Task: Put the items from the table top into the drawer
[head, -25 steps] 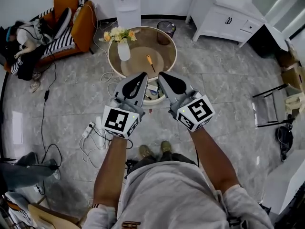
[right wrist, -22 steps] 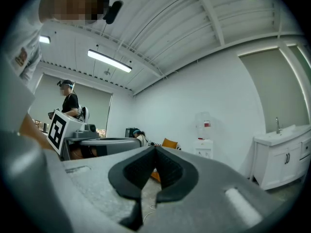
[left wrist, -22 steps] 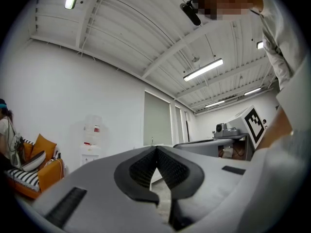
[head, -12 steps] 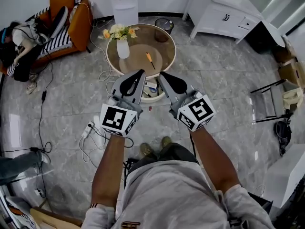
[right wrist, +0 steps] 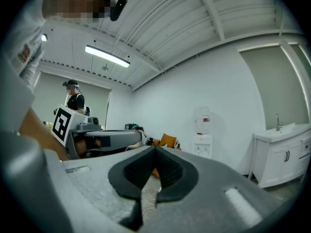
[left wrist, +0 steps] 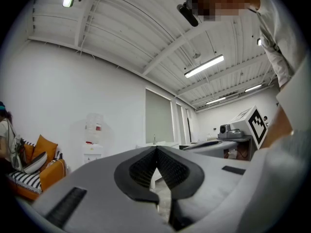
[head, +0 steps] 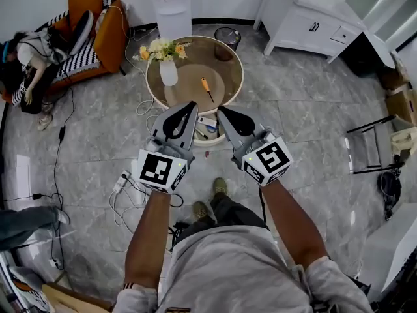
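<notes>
So what's changed over the last second: the person's feet (head: pixel 210 197) were side by side and now one's ahead of the other, so I'd say they're mid-step toward the round table (head: pixel 240 77). Nothing's been picked up yet, this is still just the approach.

The left gripper (head: pixel 193 104) and right gripper (head: pixel 220 109) hang side by side just short of the table's near edge. Both have their jaws pressed together with nothing in them, same as before.

Between them, tucked under the table's near edge, the white drawer (head: pixel 207 130) is pulled open. There's some stuff in it, but it's too small to make out.

On the table top, a bit right of centre, is the screwdriver (head: pixel 206 89): orange handle, thin dark shaft pointing back toward the person. At the table's left side there's a white vase of flowers (head: pixel 168 70).
</notes>
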The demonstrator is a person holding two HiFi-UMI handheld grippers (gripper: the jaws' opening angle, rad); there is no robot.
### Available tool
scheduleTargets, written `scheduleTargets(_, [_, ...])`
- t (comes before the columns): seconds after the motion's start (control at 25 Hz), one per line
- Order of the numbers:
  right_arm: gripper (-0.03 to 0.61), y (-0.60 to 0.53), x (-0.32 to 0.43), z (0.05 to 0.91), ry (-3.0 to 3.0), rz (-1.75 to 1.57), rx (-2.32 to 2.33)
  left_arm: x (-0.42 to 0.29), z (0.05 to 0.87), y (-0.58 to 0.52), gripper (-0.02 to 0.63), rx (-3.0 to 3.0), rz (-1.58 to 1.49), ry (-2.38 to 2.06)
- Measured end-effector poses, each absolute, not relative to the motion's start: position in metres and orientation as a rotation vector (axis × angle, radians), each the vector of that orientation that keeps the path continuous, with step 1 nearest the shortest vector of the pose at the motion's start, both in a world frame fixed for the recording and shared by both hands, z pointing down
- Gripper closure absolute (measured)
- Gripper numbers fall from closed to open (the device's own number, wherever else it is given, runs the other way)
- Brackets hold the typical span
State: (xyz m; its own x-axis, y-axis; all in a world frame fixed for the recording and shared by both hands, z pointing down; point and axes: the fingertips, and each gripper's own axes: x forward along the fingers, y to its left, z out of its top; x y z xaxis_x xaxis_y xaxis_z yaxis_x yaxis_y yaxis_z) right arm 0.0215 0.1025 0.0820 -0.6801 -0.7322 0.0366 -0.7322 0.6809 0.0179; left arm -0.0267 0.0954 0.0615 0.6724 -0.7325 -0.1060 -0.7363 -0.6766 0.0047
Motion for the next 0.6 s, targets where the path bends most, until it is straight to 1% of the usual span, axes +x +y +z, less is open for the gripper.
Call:
scheduleTargets(0.4, [0.578,0.047,0.047,0.095,-2.859,-0.061,1.161,0.000,0.077,0.039,0.614,-2.782,0.119,1.343])
scheduleTargets(0.6, [0.578,0.028,0.060,0.105,-2.869,-0.039,1.126,0.005,0.090,0.019,0.614,-2.760,0.087,1.416])
